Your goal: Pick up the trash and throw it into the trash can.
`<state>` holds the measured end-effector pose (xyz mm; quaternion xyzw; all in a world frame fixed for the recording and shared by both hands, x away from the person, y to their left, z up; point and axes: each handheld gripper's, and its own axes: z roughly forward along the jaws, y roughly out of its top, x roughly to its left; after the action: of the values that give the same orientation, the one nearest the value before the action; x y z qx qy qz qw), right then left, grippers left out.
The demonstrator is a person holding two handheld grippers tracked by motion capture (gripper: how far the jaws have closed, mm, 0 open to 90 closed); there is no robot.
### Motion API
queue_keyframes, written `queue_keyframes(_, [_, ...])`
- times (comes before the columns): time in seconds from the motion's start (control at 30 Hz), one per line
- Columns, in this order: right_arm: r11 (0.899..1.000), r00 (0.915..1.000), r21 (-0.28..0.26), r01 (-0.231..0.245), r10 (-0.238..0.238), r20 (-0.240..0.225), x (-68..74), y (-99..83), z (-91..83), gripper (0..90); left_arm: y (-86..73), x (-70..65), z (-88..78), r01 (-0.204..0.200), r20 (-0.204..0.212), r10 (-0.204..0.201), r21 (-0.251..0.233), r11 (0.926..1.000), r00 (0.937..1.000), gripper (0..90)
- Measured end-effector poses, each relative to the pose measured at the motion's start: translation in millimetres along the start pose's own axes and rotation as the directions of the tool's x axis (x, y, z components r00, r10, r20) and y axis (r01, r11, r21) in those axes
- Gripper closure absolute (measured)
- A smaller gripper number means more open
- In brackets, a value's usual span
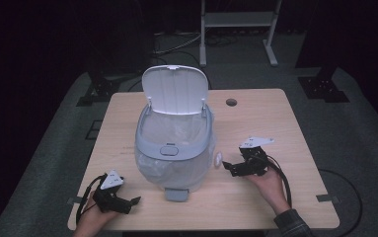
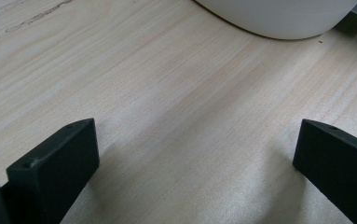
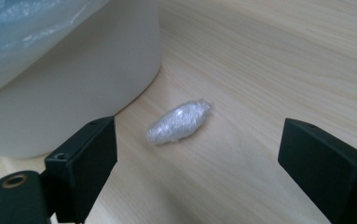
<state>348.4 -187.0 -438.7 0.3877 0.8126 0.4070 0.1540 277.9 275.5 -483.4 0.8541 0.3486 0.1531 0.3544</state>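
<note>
A white pedal bin stands mid-table with its lid flipped up and a clear liner inside. A small crumpled wad of clear plastic lies on the wood just right of the bin's base. My right gripper sits open a little behind the wad, jaws wide on either side of it, not touching. My left gripper rests open near the front left edge, nothing between its jaws, with the bin's bottom ahead of it.
The bin's grey foot pedal sticks out toward the front edge. A round cable hole sits at the table's back right. Behind the table stand a white frame and dark equipment on the carpet.
</note>
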Motion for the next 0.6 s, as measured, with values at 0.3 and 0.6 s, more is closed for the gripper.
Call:
queue_keyframes(0.3, [1.000,0.9999,-0.010,-0.012,0.012,-0.002,3.4,6.3,17.1,13.6,0.0,0.0,0.0,0.000,0.000,0.000,0.000,1.0000,1.0000,0.0])
queue_keyframes(0.6, [1.000,0.9996,0.000,-0.023,0.023,0.015,6.1,6.4,37.1,14.8,0.0,0.0,0.0,0.000,0.000,0.000,0.000,1.0000,1.0000,0.0])
